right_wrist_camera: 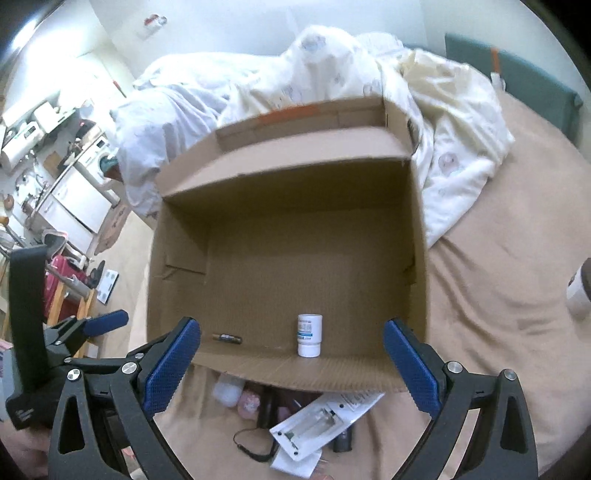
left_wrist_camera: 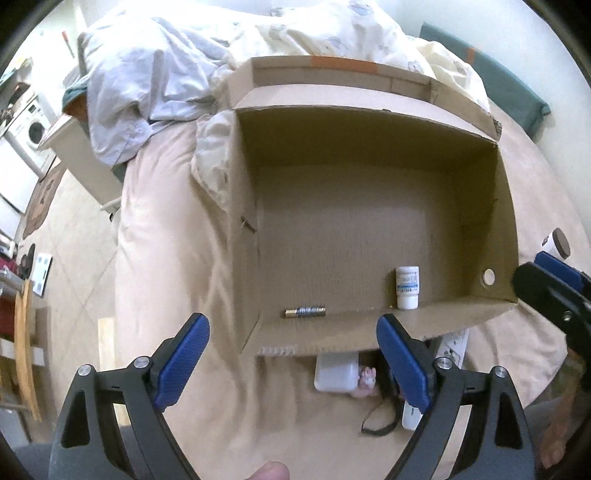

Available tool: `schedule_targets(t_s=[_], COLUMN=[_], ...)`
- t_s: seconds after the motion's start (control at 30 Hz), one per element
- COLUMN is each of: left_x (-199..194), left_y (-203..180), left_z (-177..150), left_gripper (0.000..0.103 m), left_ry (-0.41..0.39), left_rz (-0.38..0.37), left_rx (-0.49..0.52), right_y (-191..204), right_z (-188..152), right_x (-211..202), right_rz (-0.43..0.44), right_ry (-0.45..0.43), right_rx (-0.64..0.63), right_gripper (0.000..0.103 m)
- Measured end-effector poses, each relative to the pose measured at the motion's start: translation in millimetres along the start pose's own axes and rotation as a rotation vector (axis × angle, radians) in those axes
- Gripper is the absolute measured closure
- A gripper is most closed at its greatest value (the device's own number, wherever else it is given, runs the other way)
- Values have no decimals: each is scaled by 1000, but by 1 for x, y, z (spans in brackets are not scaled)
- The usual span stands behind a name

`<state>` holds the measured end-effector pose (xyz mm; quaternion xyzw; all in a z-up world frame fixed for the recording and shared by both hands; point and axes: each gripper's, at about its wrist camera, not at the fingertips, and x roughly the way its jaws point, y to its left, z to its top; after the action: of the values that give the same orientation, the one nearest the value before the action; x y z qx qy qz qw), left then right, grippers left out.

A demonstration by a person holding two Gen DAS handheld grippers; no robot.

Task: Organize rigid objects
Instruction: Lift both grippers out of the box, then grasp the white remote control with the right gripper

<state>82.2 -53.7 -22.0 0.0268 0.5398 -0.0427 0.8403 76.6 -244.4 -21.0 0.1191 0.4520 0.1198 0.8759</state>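
Left claw [left_wrist_camera: 291,360]: blue pads spread wide, nothing between them, hanging over the near wall of the cardboard box [left_wrist_camera: 373,229].
Right claw [right_wrist_camera: 291,365]: pads wide apart too, empty, over the same near wall.
Box: open top, sits on the bed [left_wrist_camera: 162,236], crumpled duvet [left_wrist_camera: 332,29] behind it.
Already in box: white pill bottle [right_wrist_camera: 309,334] upright near the front wall; battery [left_wrist_camera: 305,312] lying flat to its left, well apart from it.
Still outside: small pile on the bed just in front of the box, with a blister pack [right_wrist_camera: 325,417], white container [left_wrist_camera: 336,376], dark item with a cord [right_wrist_camera: 255,441]; a brown-lidded jar [left_wrist_camera: 556,243] to the right of the box.
Step in hand (my read): both claws empty after a drop, next pick comes from the pile.
Doing it well: clear the box wall before dropping to the pile; take one item at a time; grip the blister pack by an edge since it lies flat; avoid snagging the cord.
Hidden: the box front wall covers part of the pile; the pink thing beside the container is too blurred to name.
Cut off: the jar sits at frame edge in both views.
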Motion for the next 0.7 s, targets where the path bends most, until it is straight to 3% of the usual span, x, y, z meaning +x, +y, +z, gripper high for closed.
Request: schedule_targets(t_s=[0.33, 0.7], left_x=[-19, -3], left_y=[21, 25], left_z=[-26, -38], left_gripper=[12, 12], left_ry=[-56, -14], left_rz=[2, 7], left_rx=[-42, -50], right_y=[-13, -36], right_z=[-25, -49], right_x=[-24, -16], right_rz=[25, -12], right_ry=[-8, 63], right_rx=[70, 113], right_gripper=[0, 0])
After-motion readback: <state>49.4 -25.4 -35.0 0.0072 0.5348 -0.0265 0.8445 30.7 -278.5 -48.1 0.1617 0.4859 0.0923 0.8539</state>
